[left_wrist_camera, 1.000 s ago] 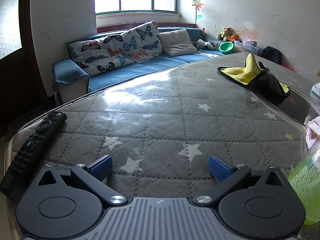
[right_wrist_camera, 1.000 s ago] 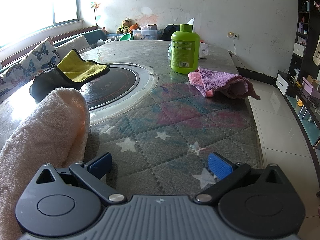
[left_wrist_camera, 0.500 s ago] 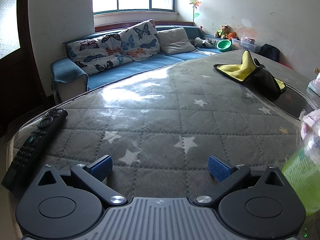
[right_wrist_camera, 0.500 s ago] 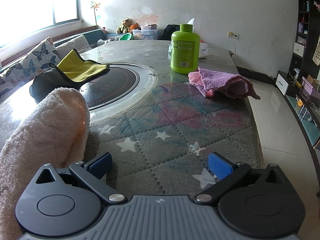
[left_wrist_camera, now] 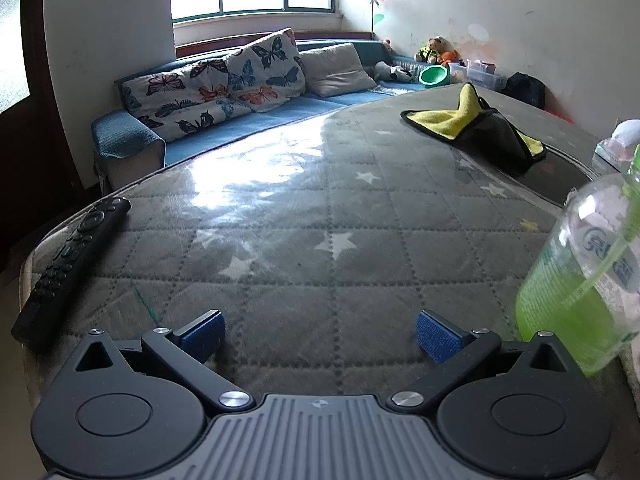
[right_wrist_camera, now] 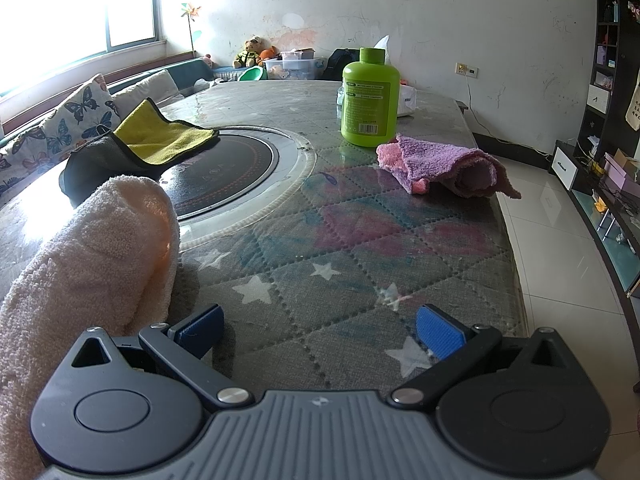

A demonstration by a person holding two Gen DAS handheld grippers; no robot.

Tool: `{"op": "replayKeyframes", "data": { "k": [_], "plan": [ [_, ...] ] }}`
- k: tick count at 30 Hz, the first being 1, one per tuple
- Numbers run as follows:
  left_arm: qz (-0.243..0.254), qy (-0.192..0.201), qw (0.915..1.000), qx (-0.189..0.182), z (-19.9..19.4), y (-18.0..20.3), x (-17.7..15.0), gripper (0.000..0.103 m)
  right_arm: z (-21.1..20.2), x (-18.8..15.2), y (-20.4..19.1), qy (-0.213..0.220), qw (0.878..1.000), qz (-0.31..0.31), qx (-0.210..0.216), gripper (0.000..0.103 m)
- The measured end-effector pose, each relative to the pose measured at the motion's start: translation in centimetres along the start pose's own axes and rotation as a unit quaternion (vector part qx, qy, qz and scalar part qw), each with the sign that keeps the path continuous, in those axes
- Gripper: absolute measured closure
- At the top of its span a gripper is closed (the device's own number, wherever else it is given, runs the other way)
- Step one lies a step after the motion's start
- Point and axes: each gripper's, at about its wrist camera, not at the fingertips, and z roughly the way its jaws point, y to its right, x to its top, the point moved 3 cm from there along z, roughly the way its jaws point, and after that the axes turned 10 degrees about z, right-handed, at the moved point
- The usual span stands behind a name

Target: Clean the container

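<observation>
On green bottle [right_wrist_camera: 370,97]: label text unreadable.

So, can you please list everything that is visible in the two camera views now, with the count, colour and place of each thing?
Table: one, grey quilted cover with white stars, fills both views.
Round cooktop: one, black, set in the table middle.
Green bottle: one, opaque lime green, standing at the far side.
Clear bottle: one, see-through with green liquid, right edge of the left wrist view.
Yellow cloth: one, yellow and dark grey, partly over the cooktop rim.
Purple cloth: one, pink and purple, beside the green bottle.
Cream towel: one, pale cream, near left of the right wrist view.
Remote control: one, black, on the table's left edge.
Sofa: one, blue, with cushions, under the window.
Left gripper: open, blue pads.
Right gripper: open, blue pads.
</observation>
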Motion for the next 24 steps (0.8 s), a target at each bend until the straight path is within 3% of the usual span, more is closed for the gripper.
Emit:
{"op": "replayKeyframes", "data": {
  "k": [6,24],
  "plan": [
    [0.004,-0.015,0.9998,-0.01,-0.6,0.5,-0.2,0.0,-0.2,-0.1,0.0,-0.002,1.0,-0.004,0.003,0.0],
    [0.011,-0.013,0.9996,-0.022,-2.0,1.4,-1.3,0.0,-3.5,-1.9,1.4,-0.013,1.0,-0.011,0.009,0.0]
  ]
}}
